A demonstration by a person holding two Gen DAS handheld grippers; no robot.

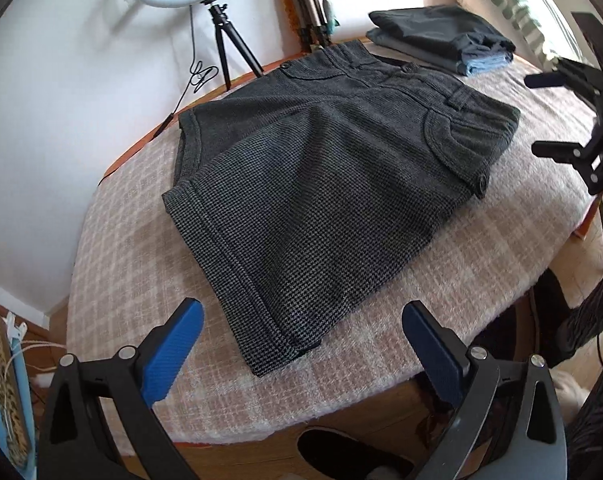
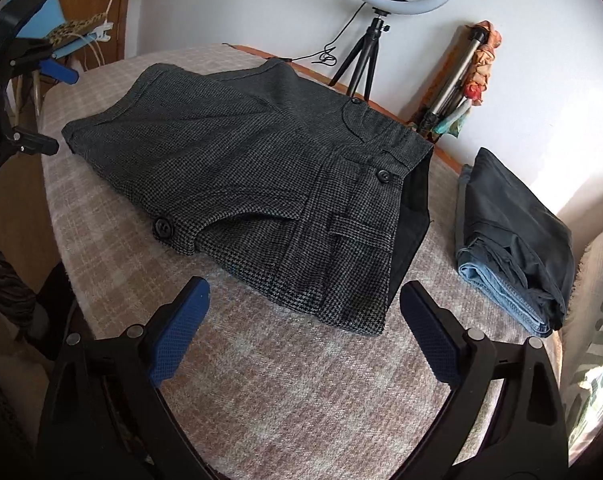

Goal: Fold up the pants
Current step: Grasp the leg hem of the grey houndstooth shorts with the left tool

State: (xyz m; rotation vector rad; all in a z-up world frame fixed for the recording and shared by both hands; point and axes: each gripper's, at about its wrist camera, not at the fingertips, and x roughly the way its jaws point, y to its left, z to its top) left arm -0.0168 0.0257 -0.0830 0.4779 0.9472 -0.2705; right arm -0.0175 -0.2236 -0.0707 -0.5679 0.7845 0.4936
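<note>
Dark grey houndstooth shorts lie flat on the checked beige cloth of the table, folded in half lengthwise, with one leg on the other. My left gripper is open and empty, just above the leg hems at the near edge. My right gripper is open and empty, just short of the waistband corner of the shorts. The right gripper shows at the right edge of the left wrist view, and the left gripper shows at the left edge of the right wrist view.
A stack of folded dark and blue denim garments lies beyond the waistband. A ring light on a tripod stands against the white wall. A second tripod leans nearby. A patterned cushion is at the far corner.
</note>
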